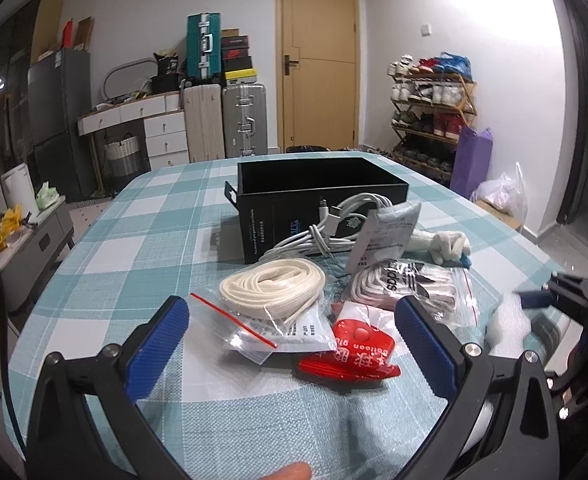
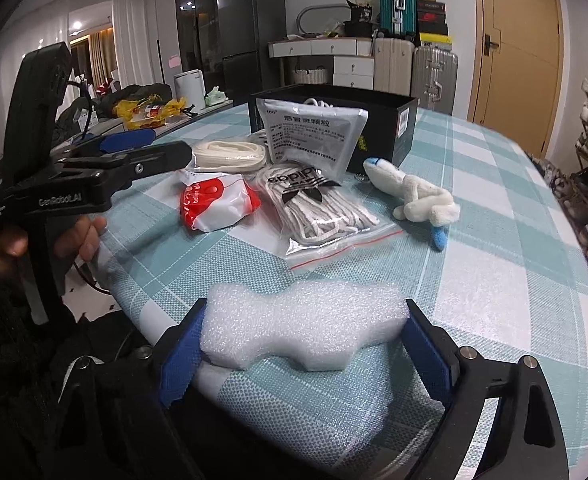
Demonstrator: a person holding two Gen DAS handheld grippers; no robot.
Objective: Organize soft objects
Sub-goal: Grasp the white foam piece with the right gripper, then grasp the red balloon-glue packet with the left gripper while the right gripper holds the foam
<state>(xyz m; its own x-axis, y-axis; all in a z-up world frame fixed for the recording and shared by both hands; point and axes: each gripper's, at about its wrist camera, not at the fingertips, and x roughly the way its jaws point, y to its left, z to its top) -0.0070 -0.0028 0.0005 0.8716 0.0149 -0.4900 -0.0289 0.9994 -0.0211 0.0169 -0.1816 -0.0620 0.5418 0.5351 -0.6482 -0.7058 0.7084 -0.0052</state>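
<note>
My right gripper [image 2: 304, 344] is shut on a white foam sheet [image 2: 302, 324], pads pressing both its ends, at the table's near edge. My left gripper [image 1: 290, 332] is open above a red-and-white balloon-glue packet [image 1: 350, 348] and a zip bag of cream laces [image 1: 270, 292]. It also shows in the right wrist view [image 2: 150, 148]. An Adidas lace bag [image 2: 318, 204], a silver sachet [image 2: 310, 136], a white cable [image 1: 334, 224] and a white plush toy [image 2: 418, 200] lie before an open black box [image 1: 314, 184].
The table has a teal-and-white checked cloth [image 1: 134, 280]. Behind it stand suitcases [image 1: 242, 120], white drawers [image 1: 162, 128], a wooden door [image 1: 318, 60] and a shoe rack [image 1: 430, 112]. A low side table with clutter [image 1: 22, 220] is at the left.
</note>
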